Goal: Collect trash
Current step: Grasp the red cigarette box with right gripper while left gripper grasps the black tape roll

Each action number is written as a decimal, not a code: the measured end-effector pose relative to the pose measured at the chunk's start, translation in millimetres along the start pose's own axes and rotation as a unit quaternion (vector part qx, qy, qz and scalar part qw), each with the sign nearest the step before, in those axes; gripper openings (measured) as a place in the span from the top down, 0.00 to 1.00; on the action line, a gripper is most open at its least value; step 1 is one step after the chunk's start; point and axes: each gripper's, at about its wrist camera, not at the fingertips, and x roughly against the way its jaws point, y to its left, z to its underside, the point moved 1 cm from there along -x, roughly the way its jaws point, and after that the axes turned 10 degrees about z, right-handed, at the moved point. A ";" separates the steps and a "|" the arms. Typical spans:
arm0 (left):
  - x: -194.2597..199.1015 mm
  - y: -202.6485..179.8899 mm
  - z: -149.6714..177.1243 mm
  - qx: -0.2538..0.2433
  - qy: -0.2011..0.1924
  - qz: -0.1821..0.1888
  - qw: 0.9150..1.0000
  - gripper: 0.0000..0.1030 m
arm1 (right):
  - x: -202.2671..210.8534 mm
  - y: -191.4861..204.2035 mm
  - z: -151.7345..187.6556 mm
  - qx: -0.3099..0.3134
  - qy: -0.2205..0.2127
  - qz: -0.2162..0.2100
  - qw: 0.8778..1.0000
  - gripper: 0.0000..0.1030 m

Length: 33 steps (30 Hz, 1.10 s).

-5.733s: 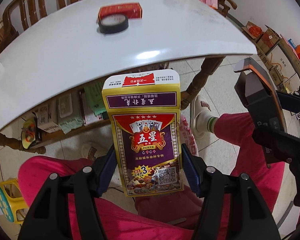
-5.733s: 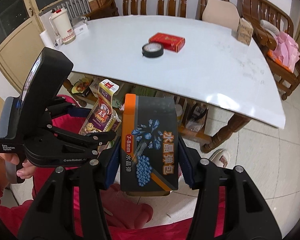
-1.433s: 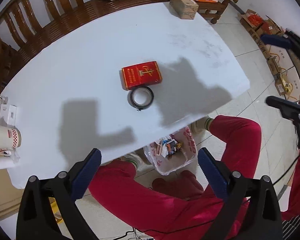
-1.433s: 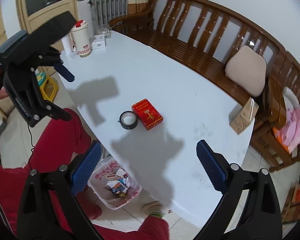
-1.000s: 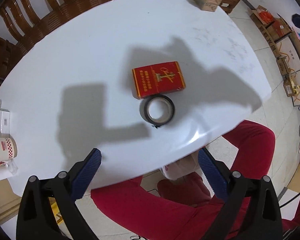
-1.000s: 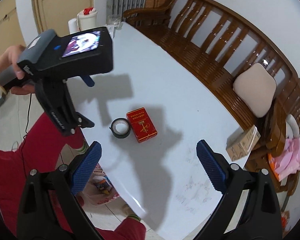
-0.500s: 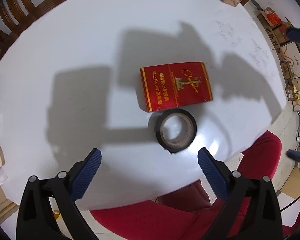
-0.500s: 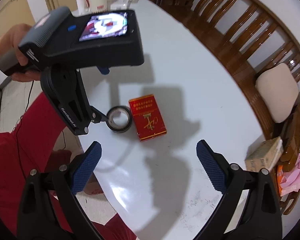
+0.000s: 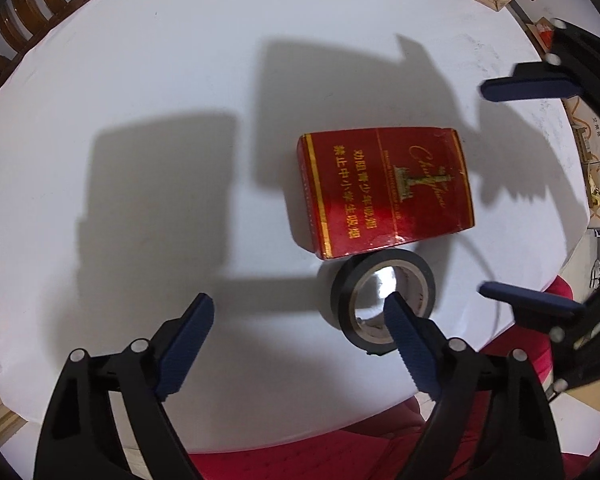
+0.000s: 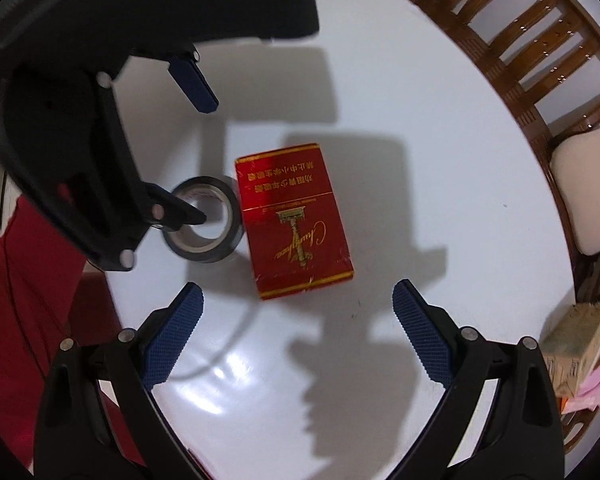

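tape roll (image 9: 383, 299) touches red pack (image 9: 384, 188), blocking that side.

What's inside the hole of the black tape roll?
Through the black tape roll you see its pale inner core and bare white table. The left claw has one fingertip covering part of the hole, so that part is hidden.

My left gripper (image 9: 300, 312) points steeply downward, its blue-padded fingers (image 9: 186, 330) spread wide and holding nothing. My right gripper (image 10: 296, 300) sits just beside it, angled down likewise, fingers (image 10: 418, 330) equally wide apart and empty.
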 end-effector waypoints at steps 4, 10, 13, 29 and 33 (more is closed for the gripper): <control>1.3 6.5 0.4 0.002 -0.007 -0.001 1.000 0.20 | -13.6 -2.1 -4.7 0.000 -0.003 -0.011 1.000 0.09; 3.4 9.2 1.7 -0.004 -0.012 -0.008 1.000 0.20 | -29.2 -2.5 -8.3 0.002 -0.006 -0.022 1.000 0.16; -0.4 -3.1 -1.6 -0.008 -0.016 -0.024 1.000 0.26 | -27.4 -6.4 -6.9 -0.009 -0.016 -0.035 0.999 0.24; 15.5 4.6 2.0 0.015 -0.040 -0.021 0.999 0.87 | -4.0 -5.4 13.7 -0.098 -0.048 0.012 0.994 0.44; 18.8 9.4 11.8 0.017 -0.057 -0.020 0.998 0.88 | 18.8 -9.5 30.6 -0.162 -0.068 0.052 0.983 0.44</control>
